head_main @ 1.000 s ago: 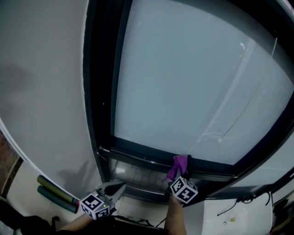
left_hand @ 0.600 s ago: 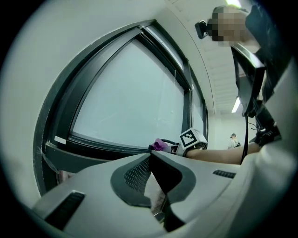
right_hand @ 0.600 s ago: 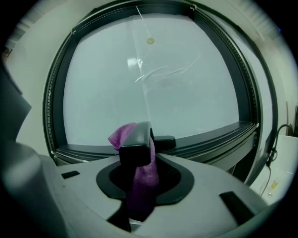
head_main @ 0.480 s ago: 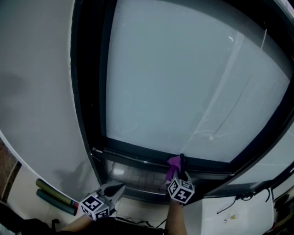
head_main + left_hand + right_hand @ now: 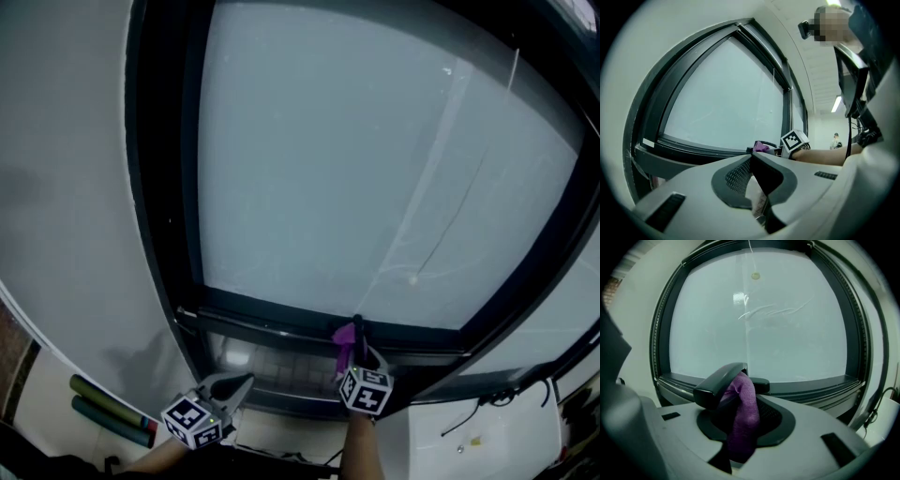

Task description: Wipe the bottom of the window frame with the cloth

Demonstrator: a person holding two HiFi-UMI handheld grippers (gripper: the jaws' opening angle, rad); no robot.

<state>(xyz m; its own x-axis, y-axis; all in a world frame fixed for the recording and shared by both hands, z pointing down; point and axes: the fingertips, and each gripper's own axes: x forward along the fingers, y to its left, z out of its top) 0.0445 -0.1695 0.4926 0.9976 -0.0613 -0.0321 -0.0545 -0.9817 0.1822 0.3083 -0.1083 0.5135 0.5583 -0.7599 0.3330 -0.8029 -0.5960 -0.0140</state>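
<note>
Bottom frame rail (image 5: 262,317) is lying open left of right gripper (image 5: 354,328); glass (image 5: 356,169) is blocking straight beyond it.

No legible text, label, brand, number or sign on any surface in view.

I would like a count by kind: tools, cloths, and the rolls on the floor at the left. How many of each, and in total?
Tools: 2 (left tool, right tool)
Cloths: 1 (purple cloth, held in the right tool)
Rolls: 2 (upper roll, lower roll)
Total: 5
</note>
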